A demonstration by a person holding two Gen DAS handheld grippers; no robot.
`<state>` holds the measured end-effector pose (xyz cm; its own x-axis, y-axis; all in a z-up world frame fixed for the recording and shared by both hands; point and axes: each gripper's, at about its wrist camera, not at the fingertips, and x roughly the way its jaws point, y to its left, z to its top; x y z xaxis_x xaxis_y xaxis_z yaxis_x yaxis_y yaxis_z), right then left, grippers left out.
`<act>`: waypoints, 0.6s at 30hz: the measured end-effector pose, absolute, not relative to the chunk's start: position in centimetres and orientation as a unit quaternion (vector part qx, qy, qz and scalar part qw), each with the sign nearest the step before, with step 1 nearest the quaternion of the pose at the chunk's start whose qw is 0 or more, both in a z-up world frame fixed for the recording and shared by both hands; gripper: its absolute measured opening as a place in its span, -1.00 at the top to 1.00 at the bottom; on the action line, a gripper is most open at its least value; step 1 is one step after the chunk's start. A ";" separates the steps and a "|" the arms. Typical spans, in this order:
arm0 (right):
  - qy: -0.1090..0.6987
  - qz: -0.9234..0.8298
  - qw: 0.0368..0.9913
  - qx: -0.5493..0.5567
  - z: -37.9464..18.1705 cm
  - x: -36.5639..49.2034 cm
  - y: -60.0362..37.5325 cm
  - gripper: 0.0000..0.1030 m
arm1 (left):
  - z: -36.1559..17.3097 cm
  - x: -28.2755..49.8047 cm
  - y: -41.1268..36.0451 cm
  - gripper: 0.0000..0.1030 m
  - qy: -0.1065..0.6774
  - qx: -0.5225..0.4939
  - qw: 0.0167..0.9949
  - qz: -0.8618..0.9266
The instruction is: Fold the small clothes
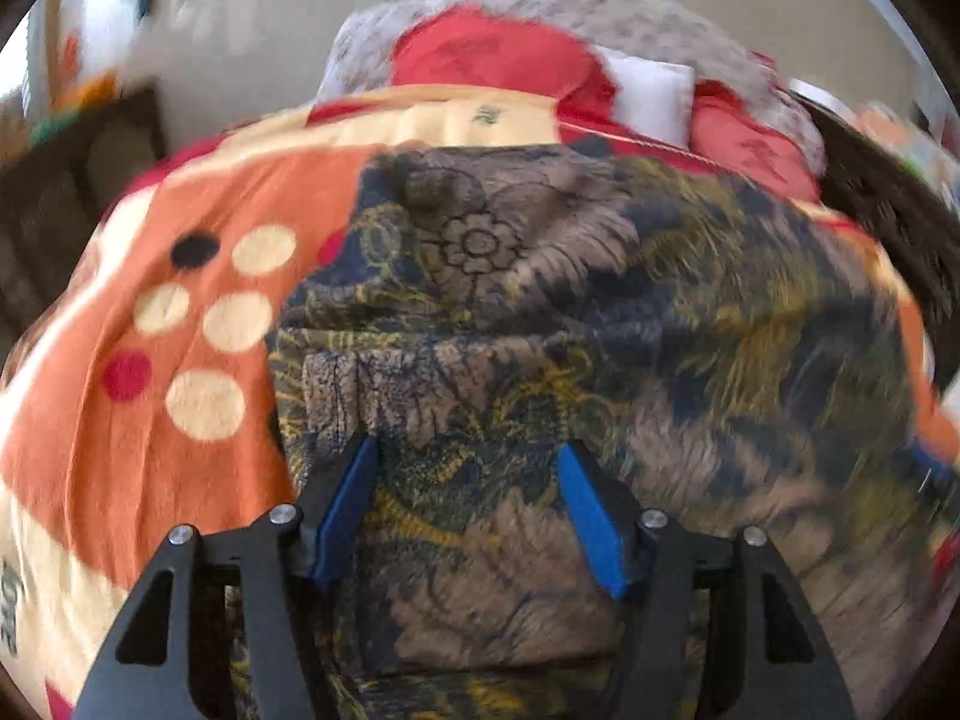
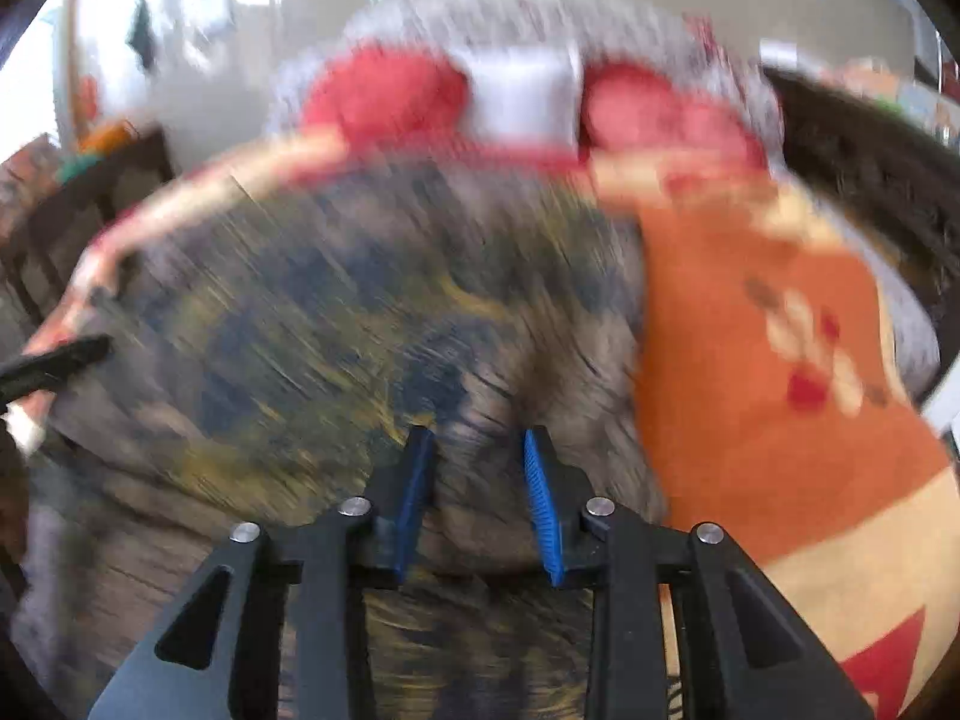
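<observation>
A brown, navy and yellow flower-print garment [image 1: 540, 312] lies spread on an orange blanket [image 1: 150, 432] with cream and red dots. My left gripper [image 1: 468, 450] hovers low over the garment's near part, open, its blue pads well apart with the cloth under them. The right wrist view is blurred. In it the same garment [image 2: 336, 324] fills the middle, and my right gripper [image 2: 480, 438] is over it with a narrow gap between its blue pads. I see nothing pinched there.
Red pillows [image 1: 492, 54], a white pillow [image 1: 648, 90] and a grey fuzzy cover [image 1: 600, 6] lie behind the garment. Dark wooden furniture [image 1: 78, 192] flanks the blanket on the left and right [image 1: 888, 210]. A black bar [image 2: 60, 360] juts in at the right wrist view's left edge.
</observation>
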<state>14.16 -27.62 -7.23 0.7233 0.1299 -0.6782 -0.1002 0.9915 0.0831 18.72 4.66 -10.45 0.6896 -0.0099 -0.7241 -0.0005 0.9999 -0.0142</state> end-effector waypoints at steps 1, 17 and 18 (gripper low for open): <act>0.371 0.064 0.926 0.025 -7.3 14.1 -28.0 0.53 | -10.3 18.6 4.4 -0.29 0.391 0.000 0.920 0.001; 0.375 -0.008 0.926 0.039 -4.2 25.5 -28.2 0.46 | -10.5 19.0 4.3 -0.37 0.395 -0.002 0.919 0.006; 0.379 -0.008 0.925 0.025 -4.6 26.0 -28.0 0.43 | -10.6 19.0 4.3 -0.37 0.395 0.000 0.919 0.007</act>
<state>26.03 -28.05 -4.62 0.7128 0.0045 -0.7014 0.0335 0.9986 0.0405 19.04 4.28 -10.56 0.6877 0.0128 -0.7258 -0.0128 0.9999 0.0055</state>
